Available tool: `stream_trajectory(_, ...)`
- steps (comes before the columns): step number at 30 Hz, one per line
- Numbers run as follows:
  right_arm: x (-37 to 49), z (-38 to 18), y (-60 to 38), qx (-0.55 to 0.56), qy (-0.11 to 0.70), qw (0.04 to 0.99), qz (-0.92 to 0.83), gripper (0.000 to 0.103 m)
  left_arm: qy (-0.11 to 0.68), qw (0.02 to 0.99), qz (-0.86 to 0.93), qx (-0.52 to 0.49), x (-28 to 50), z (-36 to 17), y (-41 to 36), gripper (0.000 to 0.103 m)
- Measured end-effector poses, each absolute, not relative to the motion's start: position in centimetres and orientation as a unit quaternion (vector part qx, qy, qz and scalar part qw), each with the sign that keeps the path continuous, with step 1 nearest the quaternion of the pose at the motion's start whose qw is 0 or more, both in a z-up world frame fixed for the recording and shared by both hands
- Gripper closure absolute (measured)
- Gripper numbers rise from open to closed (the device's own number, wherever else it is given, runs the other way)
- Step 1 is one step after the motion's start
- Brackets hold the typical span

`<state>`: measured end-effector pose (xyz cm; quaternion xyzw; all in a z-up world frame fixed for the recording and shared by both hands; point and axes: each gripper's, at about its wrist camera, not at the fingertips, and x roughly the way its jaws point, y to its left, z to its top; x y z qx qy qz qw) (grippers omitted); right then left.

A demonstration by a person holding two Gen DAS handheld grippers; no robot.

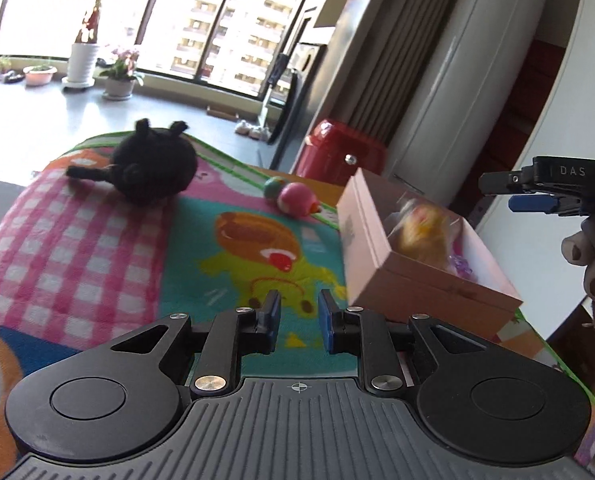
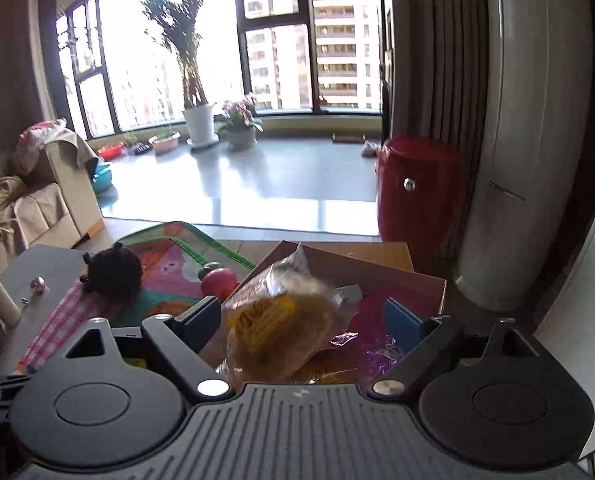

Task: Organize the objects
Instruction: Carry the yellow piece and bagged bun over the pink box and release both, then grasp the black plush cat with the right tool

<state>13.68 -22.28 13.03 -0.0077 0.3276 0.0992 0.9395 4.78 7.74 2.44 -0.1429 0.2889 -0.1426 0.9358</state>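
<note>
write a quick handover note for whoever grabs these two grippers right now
Left gripper: open, holding nothing, hovering over the play mat.
Right gripper: fingers wide open over the pink box, the wrapped yellow snack lying loose between them.
Done: snack and a purple item are in the box.
Left: black plush toy and two small balls sit on the mat, beyond the box.

Your left wrist camera sits low over the patterned mat [image 1: 233, 216], facing across it toward the window wall, with the pink box [image 1: 381, 248] near on its right. Your right wrist camera hangs close above that box [image 2: 397, 280], facing the same windows. Both views share the black plush toy [image 1: 153, 164] [image 2: 115, 272], the red cabinet [image 1: 341, 148] [image 2: 417, 188] and the white plant pot [image 1: 82, 62] [image 2: 199, 122].
</note>
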Motion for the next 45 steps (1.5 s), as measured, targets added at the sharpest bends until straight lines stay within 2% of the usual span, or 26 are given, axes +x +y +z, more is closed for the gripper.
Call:
stream_trajectory(3, 15.1, 12.9, -19.7, -0.031, 0.342, 0.933, 0.103, 0.014, 0.263, 0.947, -0.120, -0.142, 4.8, 2.0, 9.5, 0.081)
stream_trajectory(8, 19.3, 12.6, -12.8, -0.056, 0.382, 0.913, 0.135, 0.014, 0.239, 0.943, -0.112, -0.201, 5.3, 0.7, 12.0, 0.081)
stream_trajectory(13, 25.9, 9.4, -5.0, -0.115, 0.421, 0.892, 0.121, 0.014, 0.238, 0.937, -0.113, -0.229, 5.5, -0.4, 13.2, 0.081)
stream_trajectory(17, 28.5, 7.8, -2.0, -0.081, 0.436, 0.888, 0.123, 0.021, 0.238, 0.937, -0.106, -0.231, 5.2, -0.5, 13.1, 0.081)
stream_trajectory(18, 28.4, 7.9, -1.3, -0.062, 0.438, 0.884, 0.151, 0.019, 0.240, 0.938, -0.101, -0.229, 5.3, -0.5, 13.1, 0.081)
stream_trajectory(21, 28.1, 7.9, 2.1, -0.031, 0.441, 0.871, 0.214, 0.000, 0.253, 0.935, -0.092, -0.232, 5.5, -0.8, 13.2, 0.081)
stream_trajectory(26, 29.7, 4.7, 7.1, -0.040, 0.487, 0.842, 0.228, 0.000, 0.259, 0.928, -0.083, -0.256, 5.6, -1.2, 14.1, 0.081)
stream_trajectory(27, 30.0, 4.0, 7.2, -0.024, 0.503, 0.834, 0.226, 0.000, 0.261, 0.926, -0.080, -0.261, 5.7, -1.3, 14.3, 0.081)
stream_trajectory(28, 30.0, 3.4, 6.9, -0.004, 0.514, 0.828, 0.224, 0.007, 0.263, 0.924, -0.079, -0.266, 5.7, -1.4, 14.5, 0.081)
stream_trajectory(29, 30.1, 3.1, 6.5, 0.014, 0.525, 0.819, 0.230, 0.019, 0.264, 0.922, -0.080, -0.270, 5.7, -1.4, 14.6, 0.081)
stream_trajectory(33, 28.0, 4.7, 5.0, 0.012, 0.511, 0.823, 0.246, 0.021, 0.266, 0.923, -0.084, -0.264, 5.6, -1.3, 14.3, 0.081)
stream_trajectory(40, 18.0, 11.3, -2.6, -0.018, 0.417, 0.864, 0.282, 0.021, 0.270, 0.924, -0.085, -0.257, 5.4, -1.3, 14.0, 0.081)
stream_trajectory(45, 10.0, 11.4, -10.1, -0.020, 0.395, 0.876, 0.275, 0.021, 0.275, 0.928, -0.079, -0.238, 5.8, -1.2, 13.3, 0.081)
